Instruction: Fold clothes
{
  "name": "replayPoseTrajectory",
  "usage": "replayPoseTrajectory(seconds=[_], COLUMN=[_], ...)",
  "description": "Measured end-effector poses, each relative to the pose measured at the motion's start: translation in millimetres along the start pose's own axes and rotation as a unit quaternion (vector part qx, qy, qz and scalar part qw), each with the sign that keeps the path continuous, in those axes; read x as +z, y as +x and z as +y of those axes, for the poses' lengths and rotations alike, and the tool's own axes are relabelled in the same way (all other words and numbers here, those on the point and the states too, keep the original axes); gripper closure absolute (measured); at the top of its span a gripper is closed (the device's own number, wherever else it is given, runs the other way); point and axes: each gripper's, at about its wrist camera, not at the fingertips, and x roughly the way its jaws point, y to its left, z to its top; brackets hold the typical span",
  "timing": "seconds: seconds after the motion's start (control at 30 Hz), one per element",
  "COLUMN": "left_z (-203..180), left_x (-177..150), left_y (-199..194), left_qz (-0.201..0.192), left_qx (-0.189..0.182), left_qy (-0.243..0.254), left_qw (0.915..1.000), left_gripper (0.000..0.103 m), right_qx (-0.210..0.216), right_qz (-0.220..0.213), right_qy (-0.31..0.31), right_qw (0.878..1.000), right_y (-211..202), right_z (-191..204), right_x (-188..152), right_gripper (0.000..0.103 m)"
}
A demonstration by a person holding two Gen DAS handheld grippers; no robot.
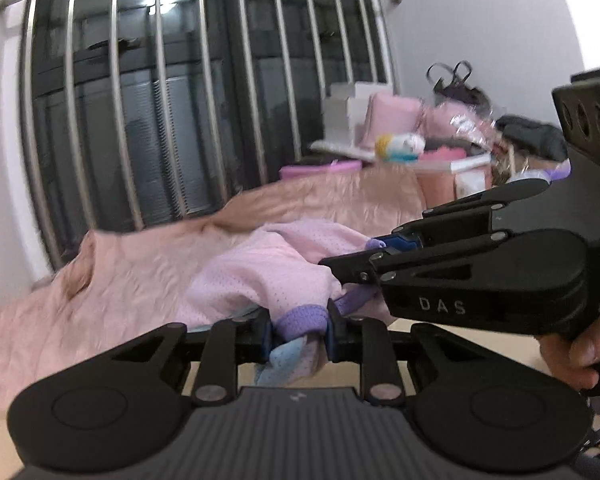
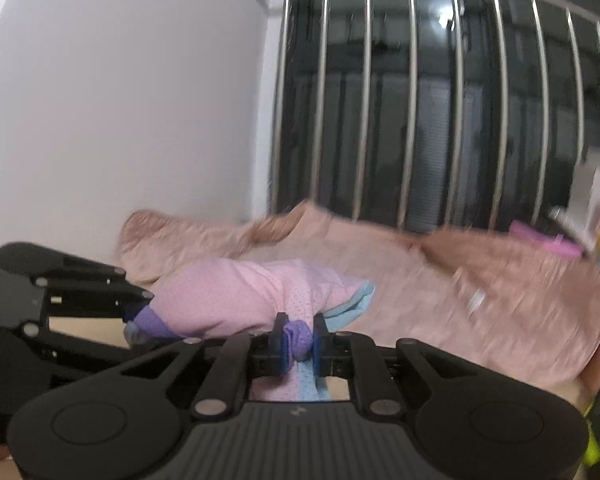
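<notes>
Nearest the left wrist camera, the left gripper [image 1: 299,330] was clenched on the purple trim [image 1: 300,320] of a small pink mesh garment [image 1: 260,268], with a blue strip of it hanging below the pads. In the other view, the right gripper [image 2: 299,338] was pinched on a second bunch of the same purple trim [image 2: 299,334]. The garment hung between the two grippers, bunched and sagging, above the near edge of a pale table [image 2: 88,330].

It looked thin, light and limp, so it would probably drape and collapse rather than hold a shape. The thicker trim seemed the soundest place to hold it, at two points far enough apart to draw the cloth flat.

Beyond it a pink quilted blanket [image 1: 148,264] lay rumpled across the table, and at the far right corner stood a heap of boxes and bags [image 1: 412,128]. Behind all this was a dark barred window [image 1: 180,92].

Most of the garment was folded in on itself, so its type and outline could not be told. The far things were blurred, and a hand [image 1: 576,352] was cut off at the frame's right edge.
</notes>
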Motion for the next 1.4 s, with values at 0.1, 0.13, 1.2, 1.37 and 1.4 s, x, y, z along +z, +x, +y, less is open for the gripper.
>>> replayPoseTrajectory(seconds=[0.1,0.13,1.2,1.37,1.4], left_z=[22.7,28.8,202.5,159.3,150.0], left_x=[27.3,36.2,75.1,71.0,65.4], left_y=[28.1,39.3,234.2,151.7,135.7], left_qz=[-0.009,-0.012,0.113,0.099,0.096], left_qx=[-0.035,-0.043,-0.037,0.050,0.072], left_qy=[-0.012,-0.010,-0.207,-0.185,-0.182], left_qw=[0.9993,0.9990,0.9711,0.9765,0.9761], left_gripper=[0.080,0.080,0.017,0.000,0.000], right_qx=[-0.030,-0.039,-0.127,-0.108,-0.105], right_qz=[-0.023,-0.027,0.088,0.073,0.077], right_qy=[-0.005,-0.004,0.150,0.166,0.168], right_qw=[0.999,0.999,0.977,0.978,0.977], right_y=[11.4,18.6,253.0,183.5,169.1], right_z=[-11.8,-17.9,-189.5,-151.0,-141.0], right_x=[24.0,32.0,78.0,80.9,76.6], right_gripper=[0.093,0.093,0.061,0.022,0.016])
